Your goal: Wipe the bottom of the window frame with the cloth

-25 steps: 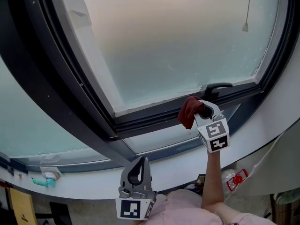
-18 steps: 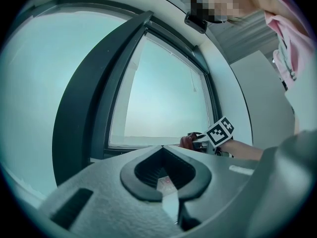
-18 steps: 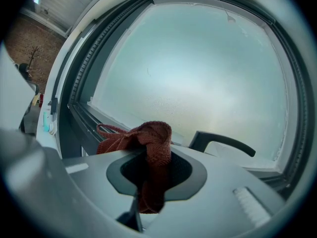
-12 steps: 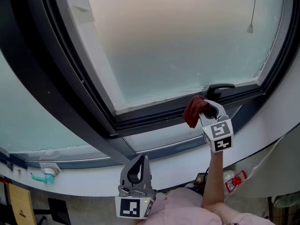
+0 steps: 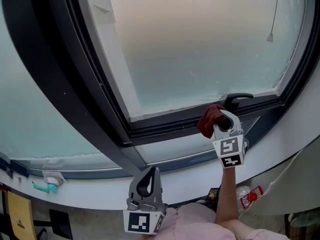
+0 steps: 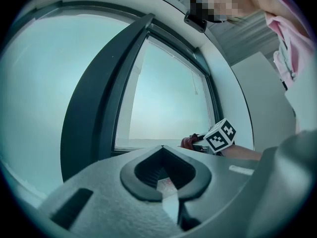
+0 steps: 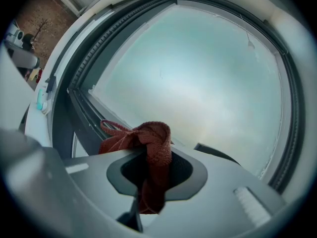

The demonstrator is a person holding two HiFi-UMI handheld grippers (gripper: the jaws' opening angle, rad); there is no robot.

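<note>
The right claw (image 5: 221,118) is raised to the lower edge of the window, its jaws clamped on a rust-red woven cloth (image 5: 209,120). In the right gripper view the cloth (image 7: 150,148) runs down through the gap between the jaws of that claw (image 7: 148,185) and bunches into a knot-like fold above them, with a loose loop trailing to the left. From the head view the cloth lies against the bottom rail of the dark grey window frame (image 5: 170,123), just left of a black lever handle (image 5: 238,98). Whether the cloth actually presses on the rail cannot be told. Above the rail is a frosted glass pane (image 5: 200,44), and a thin pull cord (image 5: 273,19) hangs in front of it near the right side.

The left claw (image 5: 146,178) is held low, close to the person's body and well apart from the window. In the left gripper view the jaws of this claw (image 6: 166,185) are together with nothing between them. It points toward the window, where the right claw (image 6: 204,143) with its marker cube and the cloth (image 6: 188,142) show small at the bottom of the frame (image 6: 94,108).

A curved white sill (image 5: 100,196) runs below the glass, and a small teal object (image 5: 45,187) rests on it far to the left.
</note>
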